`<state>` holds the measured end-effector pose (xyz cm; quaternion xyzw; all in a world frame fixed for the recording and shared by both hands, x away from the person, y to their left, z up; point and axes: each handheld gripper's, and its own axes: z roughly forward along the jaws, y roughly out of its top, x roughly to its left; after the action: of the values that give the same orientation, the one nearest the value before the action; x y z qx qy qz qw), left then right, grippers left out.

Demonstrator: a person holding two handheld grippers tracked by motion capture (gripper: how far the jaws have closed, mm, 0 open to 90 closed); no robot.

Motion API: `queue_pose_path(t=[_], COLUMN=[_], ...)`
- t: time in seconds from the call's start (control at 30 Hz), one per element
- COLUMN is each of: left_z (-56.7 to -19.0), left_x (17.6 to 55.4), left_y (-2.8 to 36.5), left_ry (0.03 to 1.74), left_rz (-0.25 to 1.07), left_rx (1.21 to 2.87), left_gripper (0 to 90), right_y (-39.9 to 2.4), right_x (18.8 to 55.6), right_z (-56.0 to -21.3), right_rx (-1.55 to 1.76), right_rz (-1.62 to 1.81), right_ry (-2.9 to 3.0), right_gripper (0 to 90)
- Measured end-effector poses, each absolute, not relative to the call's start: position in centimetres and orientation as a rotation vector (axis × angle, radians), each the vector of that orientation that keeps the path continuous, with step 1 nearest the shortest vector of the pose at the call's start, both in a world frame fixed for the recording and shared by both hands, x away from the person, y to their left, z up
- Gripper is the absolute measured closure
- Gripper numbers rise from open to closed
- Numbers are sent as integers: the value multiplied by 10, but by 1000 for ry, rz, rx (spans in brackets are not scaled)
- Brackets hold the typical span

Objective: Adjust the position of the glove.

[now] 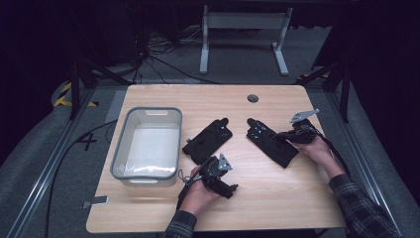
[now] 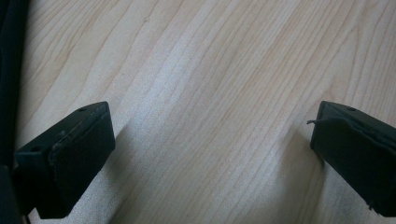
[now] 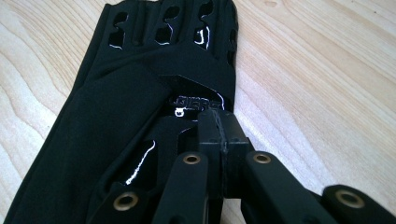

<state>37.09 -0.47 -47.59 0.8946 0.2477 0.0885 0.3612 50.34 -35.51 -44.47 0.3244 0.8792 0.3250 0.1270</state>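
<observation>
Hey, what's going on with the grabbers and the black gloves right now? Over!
Left gripper open, above bare table. Right gripper shut, tips at right glove; whether it pinches fabric, can't tell. Left glove lies flat beside grey bin. Nothing in the way.

Table (image 1: 277, 208): one, light wood top, with one round grommet (image 1: 253, 98) set near its far edge.

Bin (image 1: 147, 145): one, grey plastic, on the left part of the table.

Gloves: two, both black. The left glove (image 1: 208, 140) lies near the middle; the right glove (image 1: 271, 141) lies just to its right, and shows close up (image 3: 140, 116) in the right gripper view.

Grippers: two, one per hand. Left gripper (image 1: 218, 173), its two jaws seen wide apart over bare wood in the left gripper view (image 2: 212, 140). Right gripper (image 1: 297, 134), its two jaws pressed together in the right gripper view (image 3: 219, 126).

Hands: two. Sleeves: two, both plaid.

Metal stand (image 1: 242, 25) on the floor beyond the table: one.
</observation>
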Motion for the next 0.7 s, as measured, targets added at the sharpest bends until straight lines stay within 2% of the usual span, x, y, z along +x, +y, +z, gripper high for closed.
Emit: queue_pose_path(t=[0.7], left_z=[-476], left_x=[371], left_y=[-5], left_ry=[637], left_rz=[227], left_rx=[2305], left_gripper=[1], right_y=[-362], right_x=[473], right_z=[-442], right_rx=[938], right_rz=[905], right_ry=[2599], right_gripper=[900])
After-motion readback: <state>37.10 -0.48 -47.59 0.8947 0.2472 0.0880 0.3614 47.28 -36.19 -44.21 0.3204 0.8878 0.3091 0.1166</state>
